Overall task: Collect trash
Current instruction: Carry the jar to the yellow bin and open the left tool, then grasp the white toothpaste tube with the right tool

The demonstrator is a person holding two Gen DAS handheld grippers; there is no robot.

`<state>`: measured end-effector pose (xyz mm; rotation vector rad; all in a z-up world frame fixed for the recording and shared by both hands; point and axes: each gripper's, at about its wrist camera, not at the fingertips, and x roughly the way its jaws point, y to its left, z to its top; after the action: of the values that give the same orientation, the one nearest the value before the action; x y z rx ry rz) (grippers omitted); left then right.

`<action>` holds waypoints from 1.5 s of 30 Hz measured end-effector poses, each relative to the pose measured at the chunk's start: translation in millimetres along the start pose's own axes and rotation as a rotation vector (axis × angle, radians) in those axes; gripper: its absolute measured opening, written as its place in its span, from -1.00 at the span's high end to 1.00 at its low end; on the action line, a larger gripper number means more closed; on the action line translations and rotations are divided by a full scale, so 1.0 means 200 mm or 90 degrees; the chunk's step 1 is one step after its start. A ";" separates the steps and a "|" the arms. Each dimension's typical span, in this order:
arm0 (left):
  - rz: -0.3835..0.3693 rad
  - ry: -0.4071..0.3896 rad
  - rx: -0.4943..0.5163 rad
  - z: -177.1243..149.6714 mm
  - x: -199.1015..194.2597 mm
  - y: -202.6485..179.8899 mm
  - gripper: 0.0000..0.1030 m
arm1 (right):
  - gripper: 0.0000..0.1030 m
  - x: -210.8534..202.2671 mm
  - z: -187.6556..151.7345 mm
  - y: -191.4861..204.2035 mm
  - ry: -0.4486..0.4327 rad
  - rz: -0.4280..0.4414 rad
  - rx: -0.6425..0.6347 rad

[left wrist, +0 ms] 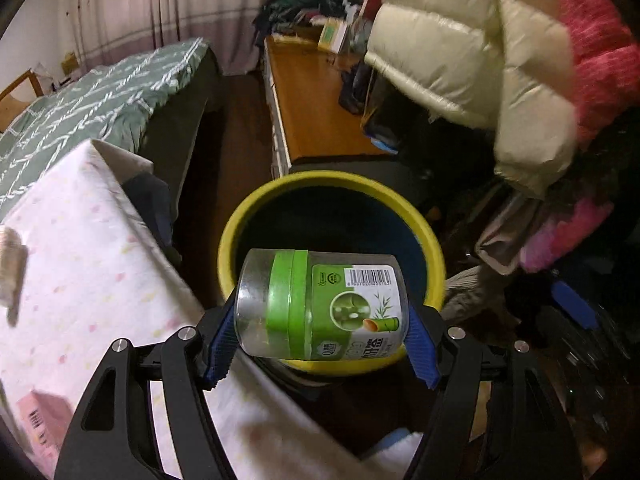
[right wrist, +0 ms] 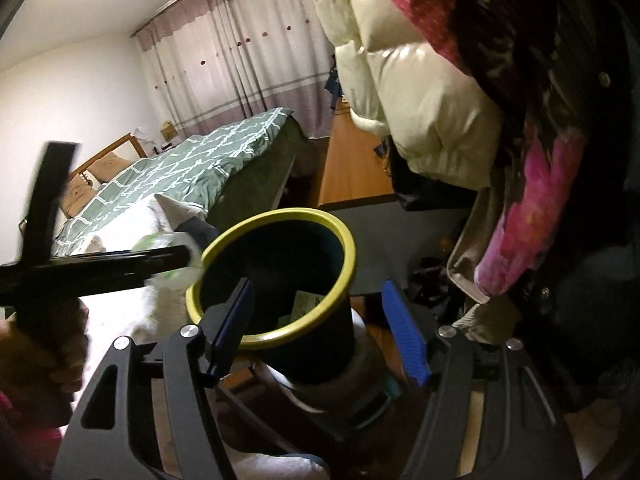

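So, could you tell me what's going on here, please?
A person is collecting trash with a gripper in each hand. The left gripper holds a clear jar with a green label sideways over the yellow-rimmed bin. The right gripper is empty, its jaws opening, beside the same bin.

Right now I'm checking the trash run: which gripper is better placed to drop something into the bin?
Left. The left gripper holds the green-labelled jar right by the yellow-rimmed bin; the right gripper holds nothing.
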<state>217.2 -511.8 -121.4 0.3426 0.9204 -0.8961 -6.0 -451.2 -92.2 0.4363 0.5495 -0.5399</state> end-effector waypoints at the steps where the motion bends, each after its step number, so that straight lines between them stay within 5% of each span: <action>1: 0.003 0.000 0.000 0.01 0.04 0.00 -0.36 | -0.24 0.01 0.00 -0.01 0.001 -0.002 0.002; 4: 0.027 -0.004 -0.009 0.03 0.11 0.00 -0.67 | -0.27 0.00 0.00 -0.03 0.003 -0.008 0.006; 8: 0.038 -0.043 -0.023 0.02 -0.02 0.02 -0.70 | -0.28 0.00 -0.01 -0.01 0.006 -0.011 0.003; 19: 0.077 -0.174 -0.076 -0.31 -0.85 0.32 -0.86 | -0.29 0.01 -0.05 0.27 0.024 0.036 -0.058; 25: 0.187 -0.250 -0.149 -0.61 -1.29 0.69 -0.90 | -0.29 0.02 -0.09 0.53 0.037 0.070 -0.111; 32: 0.331 -0.284 -0.261 -0.98 -1.59 1.15 -0.90 | -0.29 0.04 -0.14 0.88 0.056 0.132 -0.180; 38: 0.440 -0.273 -0.358 -1.32 -1.61 1.48 -0.90 | -0.29 0.00 -0.18 1.28 0.067 0.232 -0.249; 45: 0.506 -0.240 -0.433 -1.62 -1.52 1.69 -0.90 | -0.29 -0.05 -0.27 1.72 0.096 0.345 -0.335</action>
<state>221.7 46.3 -101.3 -0.0655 0.6016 0.1086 169.1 -153.2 -44.1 0.1081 0.6610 0.1648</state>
